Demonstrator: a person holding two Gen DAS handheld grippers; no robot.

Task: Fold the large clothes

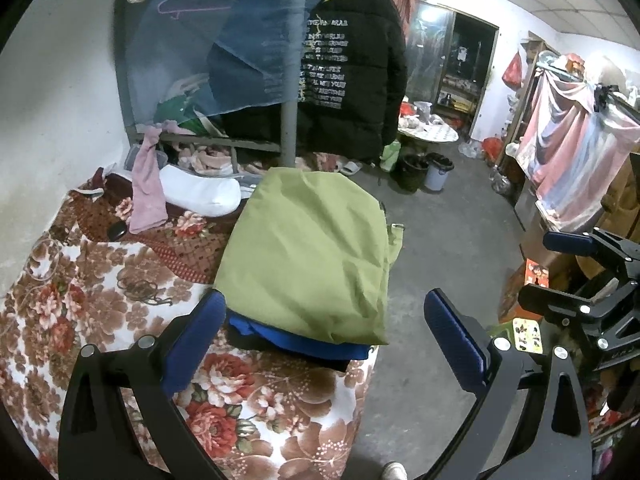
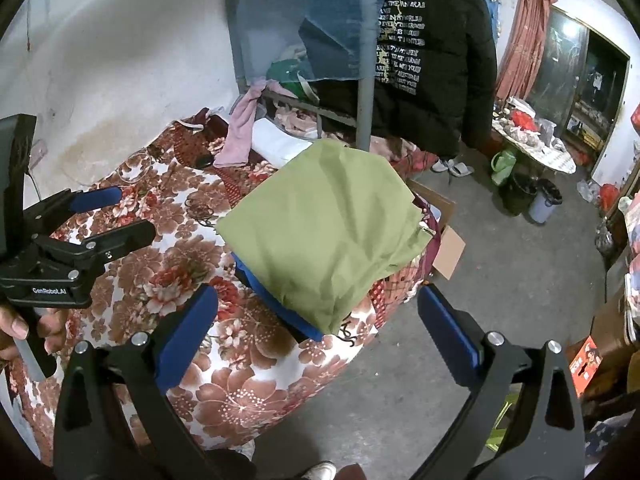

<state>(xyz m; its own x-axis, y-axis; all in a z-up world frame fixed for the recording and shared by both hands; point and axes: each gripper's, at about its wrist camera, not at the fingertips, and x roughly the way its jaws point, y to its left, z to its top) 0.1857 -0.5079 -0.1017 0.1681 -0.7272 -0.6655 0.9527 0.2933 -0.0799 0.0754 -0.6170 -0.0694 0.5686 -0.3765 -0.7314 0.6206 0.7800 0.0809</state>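
Note:
A folded green garment (image 1: 308, 252) (image 2: 328, 232) lies on top of a blue garment (image 1: 304, 340) (image 2: 276, 300) at the corner of a bed with a floral blanket (image 1: 100, 300) (image 2: 240, 380). My left gripper (image 1: 325, 300) hangs open just short of the stack's near edge, holding nothing. In the right wrist view it shows at the far left (image 2: 135, 211), over the blanket. My right gripper (image 2: 317, 294) is open too, spread wide before the stack's near corner and empty. The left wrist view shows it off to the right (image 1: 548, 268), over the floor.
A black jacket (image 1: 352, 68) hangs on a grey bed post (image 1: 289, 120) behind the stack. A pink towel (image 1: 148, 188) and white pillow (image 1: 200, 192) lie farther back on the bed. Cardboard (image 2: 448, 248) and two bins (image 1: 438, 172) sit on the concrete floor.

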